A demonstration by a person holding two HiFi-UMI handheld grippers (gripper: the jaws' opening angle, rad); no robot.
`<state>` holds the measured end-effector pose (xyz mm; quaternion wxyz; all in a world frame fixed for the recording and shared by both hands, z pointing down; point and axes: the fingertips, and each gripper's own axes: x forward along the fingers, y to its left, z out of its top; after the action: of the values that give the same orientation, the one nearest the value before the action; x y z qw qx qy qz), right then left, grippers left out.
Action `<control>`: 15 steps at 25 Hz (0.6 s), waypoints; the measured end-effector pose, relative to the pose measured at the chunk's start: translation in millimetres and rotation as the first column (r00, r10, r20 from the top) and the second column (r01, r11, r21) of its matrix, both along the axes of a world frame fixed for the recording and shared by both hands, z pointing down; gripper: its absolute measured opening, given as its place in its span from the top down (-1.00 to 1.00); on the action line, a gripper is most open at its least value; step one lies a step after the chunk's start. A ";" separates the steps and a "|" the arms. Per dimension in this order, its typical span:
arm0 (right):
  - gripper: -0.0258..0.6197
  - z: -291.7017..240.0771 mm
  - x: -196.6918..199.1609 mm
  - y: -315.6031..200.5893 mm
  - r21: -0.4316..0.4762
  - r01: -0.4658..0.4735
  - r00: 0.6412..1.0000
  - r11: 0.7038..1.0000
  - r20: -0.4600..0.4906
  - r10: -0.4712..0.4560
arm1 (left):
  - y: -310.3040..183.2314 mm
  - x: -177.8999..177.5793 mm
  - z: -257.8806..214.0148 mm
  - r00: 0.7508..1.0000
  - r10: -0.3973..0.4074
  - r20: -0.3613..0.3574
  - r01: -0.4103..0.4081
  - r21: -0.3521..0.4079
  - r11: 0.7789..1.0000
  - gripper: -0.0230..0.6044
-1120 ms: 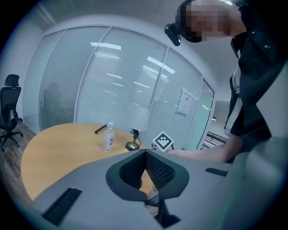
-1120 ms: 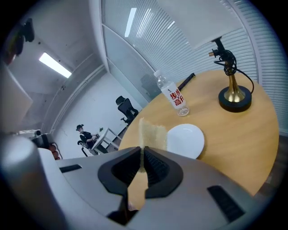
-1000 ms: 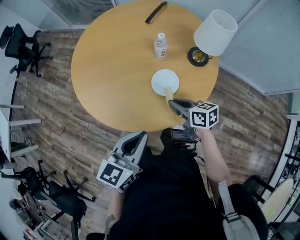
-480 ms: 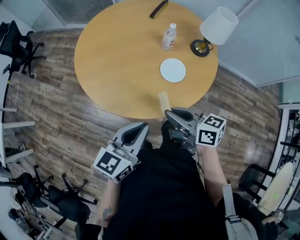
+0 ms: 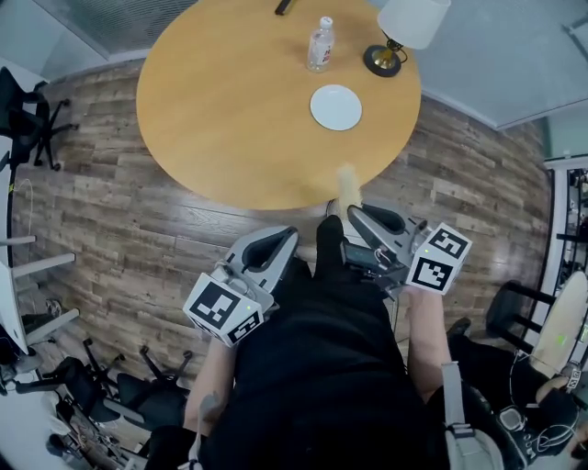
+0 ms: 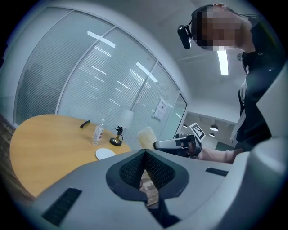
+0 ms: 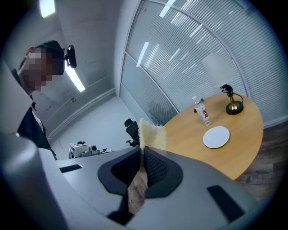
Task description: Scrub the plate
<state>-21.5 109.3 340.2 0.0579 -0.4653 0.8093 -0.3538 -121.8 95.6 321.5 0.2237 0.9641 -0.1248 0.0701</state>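
The white plate [image 5: 335, 106] lies empty on the round wooden table [image 5: 230, 119], toward its right side; it also shows in the left gripper view [image 6: 105, 153] and the right gripper view [image 7: 216, 137]. My right gripper [image 5: 346, 213] is shut on a pale yellow sponge [image 5: 347, 186], held over the table's near edge, well short of the plate. The sponge [image 7: 152, 134] sticks up past the right gripper [image 7: 142, 150]. My left gripper [image 5: 280, 240] is shut and empty, held close to my body over the floor [image 6: 145, 152].
A water bottle [image 5: 320, 44] and a lamp with a white shade [image 5: 395, 27] stand behind the plate. A black bar [image 5: 283, 7] lies at the table's far edge. Office chairs [image 5: 28, 119] stand at the left, and glass walls with blinds lie beyond.
The right gripper has pulled the sponge off the plate and back past the table's near edge. Both grippers now sit closer to my body.
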 end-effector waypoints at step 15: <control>0.83 -3.1 25.2 -9.2 0.007 -0.048 0.999 0.999 -0.012 0.048 | -12.1 15.4 1.2 0.999 0.036 0.011 -0.036 0.007 0.999 0.89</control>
<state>3.7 100.1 337.0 0.0630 -0.4867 0.7993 -0.3467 -106.5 83.5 322.6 0.2183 0.9666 -0.1090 0.0787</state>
